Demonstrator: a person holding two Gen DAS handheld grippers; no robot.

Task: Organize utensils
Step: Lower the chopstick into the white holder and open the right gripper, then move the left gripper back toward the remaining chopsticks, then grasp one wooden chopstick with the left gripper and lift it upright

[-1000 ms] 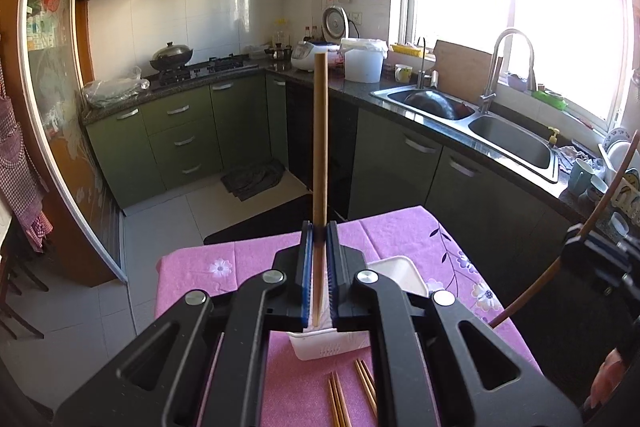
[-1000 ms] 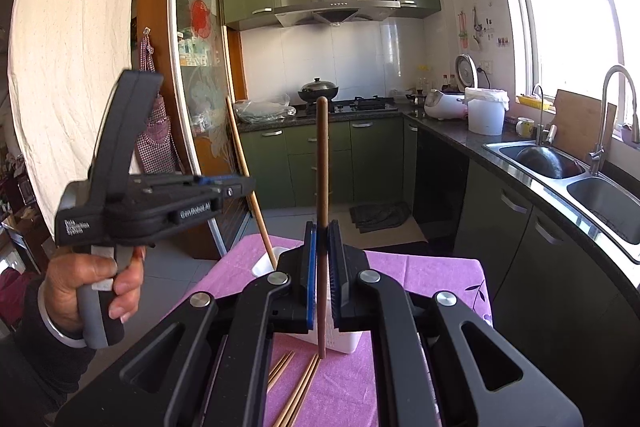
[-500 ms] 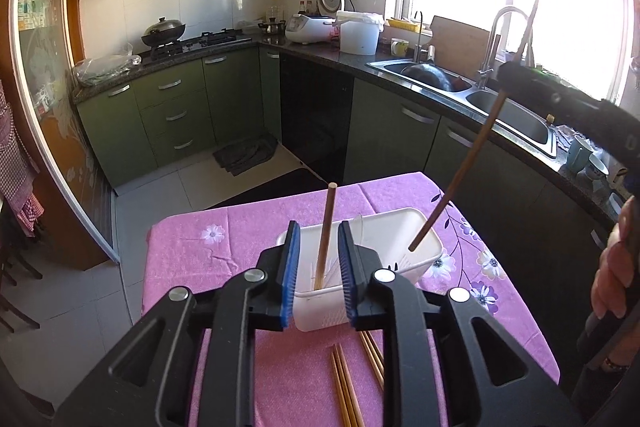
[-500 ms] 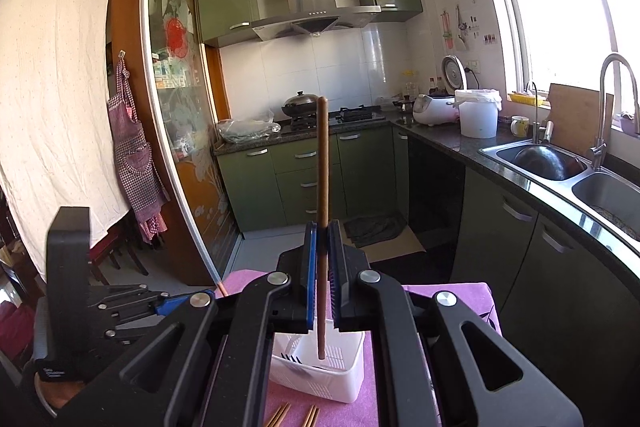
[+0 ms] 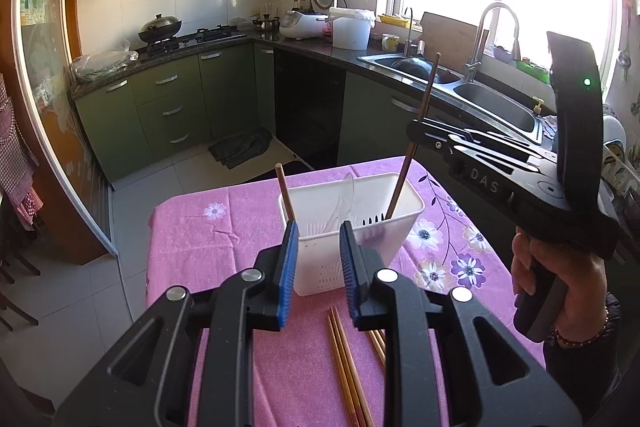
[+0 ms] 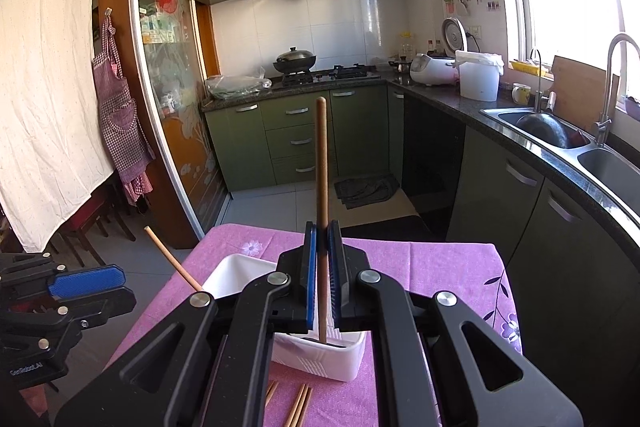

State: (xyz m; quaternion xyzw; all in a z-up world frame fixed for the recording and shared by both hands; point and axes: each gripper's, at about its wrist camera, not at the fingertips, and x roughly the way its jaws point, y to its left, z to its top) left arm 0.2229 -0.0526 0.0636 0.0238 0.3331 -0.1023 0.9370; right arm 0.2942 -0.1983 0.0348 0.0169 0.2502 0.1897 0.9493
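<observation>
A white slotted utensil basket (image 5: 396, 215) stands on the pink flowered tablecloth (image 5: 224, 239). One wooden chopstick (image 5: 285, 191) leans in its left end, free of any gripper. My left gripper (image 5: 319, 259) is open and empty, just in front of the basket. My right gripper (image 6: 324, 283) is shut on a darker chopstick (image 6: 321, 163), held upright with its lower tip inside the basket's right end (image 6: 344, 355); this chopstick also shows in the left wrist view (image 5: 416, 131). Several loose chopsticks (image 5: 346, 359) lie on the cloth before the basket.
A clear plastic utensil (image 5: 344, 199) stands inside the basket. The small table ends close behind the basket. Green kitchen cabinets (image 6: 296, 139) and a counter with a sink (image 5: 492, 99) surround it. The left gripper body (image 6: 52, 307) shows at the right wrist view's left edge.
My left gripper opened, let its chopstick go into the basket's left end and drew back. My right gripper came down, bringing its chopstick's tip into the basket's right end.
</observation>
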